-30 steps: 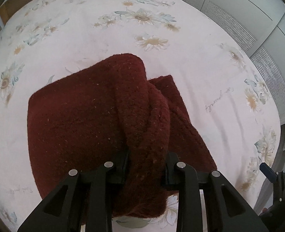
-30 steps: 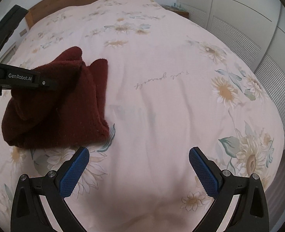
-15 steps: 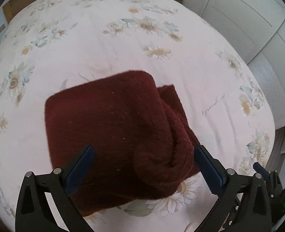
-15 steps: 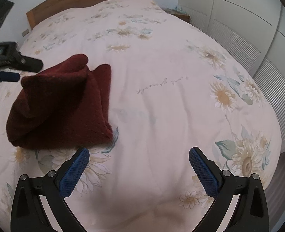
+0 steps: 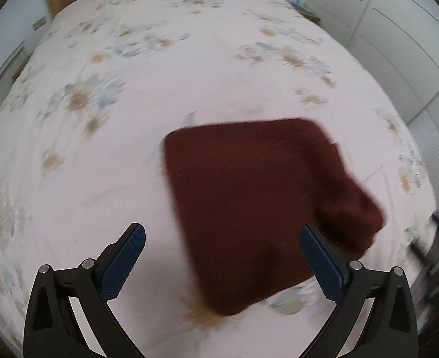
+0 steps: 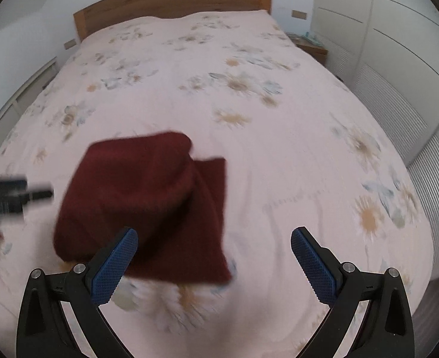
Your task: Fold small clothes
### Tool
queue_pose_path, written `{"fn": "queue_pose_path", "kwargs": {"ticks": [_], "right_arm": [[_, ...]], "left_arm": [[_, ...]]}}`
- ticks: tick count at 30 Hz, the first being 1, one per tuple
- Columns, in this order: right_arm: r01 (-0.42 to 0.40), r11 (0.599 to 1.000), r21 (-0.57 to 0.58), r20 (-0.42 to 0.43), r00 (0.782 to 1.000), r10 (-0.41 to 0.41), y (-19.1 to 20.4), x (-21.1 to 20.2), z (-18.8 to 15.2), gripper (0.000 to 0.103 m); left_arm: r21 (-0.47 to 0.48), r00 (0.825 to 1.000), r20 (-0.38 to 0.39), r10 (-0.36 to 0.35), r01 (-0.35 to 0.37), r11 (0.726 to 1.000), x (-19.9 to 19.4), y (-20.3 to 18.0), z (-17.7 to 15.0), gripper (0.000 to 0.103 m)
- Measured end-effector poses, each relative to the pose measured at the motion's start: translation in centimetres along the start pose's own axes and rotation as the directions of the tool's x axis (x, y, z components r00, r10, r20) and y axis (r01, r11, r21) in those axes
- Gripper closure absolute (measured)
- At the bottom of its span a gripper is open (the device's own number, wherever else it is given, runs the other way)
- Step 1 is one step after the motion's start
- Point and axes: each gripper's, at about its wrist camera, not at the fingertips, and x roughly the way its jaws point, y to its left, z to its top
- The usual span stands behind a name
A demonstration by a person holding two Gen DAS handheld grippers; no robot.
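Dark red knitted garment (image 5: 249,208) lies folded into a rough square on the bed (image 5: 130,104), on its floral pink cover, one thicker fold bunched at its right edge. Left hand-held gripper (image 5: 222,256) hangs above it, jaws spread wide, nothing between the pads. Right hand-held gripper (image 6: 213,262) likewise gaping and empty, garment lying below and beyond its left finger (image 6: 115,265). Both views motion-blurred.
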Motion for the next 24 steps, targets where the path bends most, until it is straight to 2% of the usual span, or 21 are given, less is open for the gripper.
{"fn": "queue_pose_path", "kwargs": {"ticks": [4,6,9,13,16,17,18,19,21,24], "right_arm": [[-0.052,0.999,-0.009,-0.062,0.997,0.052,2.6,1.8,3.7,0.004],[-0.095,0.995,-0.022,-0.091,0.992,0.093,4.2,3.0,5.0,0.013],[-0.127,0.992,-0.026,-0.182,0.976,0.12,6.3,6.1,6.1,0.024],[-0.119,0.992,-0.029,-0.305,0.947,0.104,7.8,9.9,4.8,0.025],[-0.093,0.995,-0.044,-0.348,0.935,0.072,7.5,11.3,3.1,0.026],[-0.093,0.995,-0.037,-0.348,0.935,0.075,7.0,11.4,2.5,0.031],[-0.095,0.995,-0.02,-0.347,0.934,0.082,6.4,11.4,1.9,0.042],[-0.101,0.995,0.004,-0.351,0.932,0.096,5.6,11.4,1.3,0.047],[-0.144,0.988,0.055,-0.349,0.924,0.154,4.3,11.3,0.2,0.06],[-0.182,0.98,0.079,-0.316,0.928,0.197,3.2,10.5,-0.3,0.07]], "left_arm": [[-0.032,1.0,-0.009,0.011,-0.011,0.999,0.1,2.4,-2.7,0.001],[-0.035,1.0,-0.008,0.014,-0.014,0.999,-0.1,3.1,-3.9,0.001],[-0.043,1.0,-0.011,0.009,-0.01,0.999,-0.2,3.8,-5.2,0.001],[-0.046,1.0,-0.009,-0.003,0.003,0.999,-0.4,4.3,-6.1,0.001],[-0.048,1.0,-0.011,-0.014,0.014,0.999,-0.3,4.6,-6.7,0.001],[-0.047,1.0,-0.013,-0.019,0.018,0.999,-0.2,4.7,-6.8,0.001],[-0.046,1.0,-0.016,-0.021,0.02,0.999,-0.1,4.7,-6.9,0.001],[-0.042,1.0,-0.022,-0.021,0.02,0.999,0.1,4.7,-7.0,0.001],[-0.039,0.999,-0.025,-0.021,0.02,0.999,0.4,4.8,-7.2,0.001],[-0.044,0.999,-0.024,-0.026,0.025,0.999,0.6,4.7,-7.3,0.001]]}}
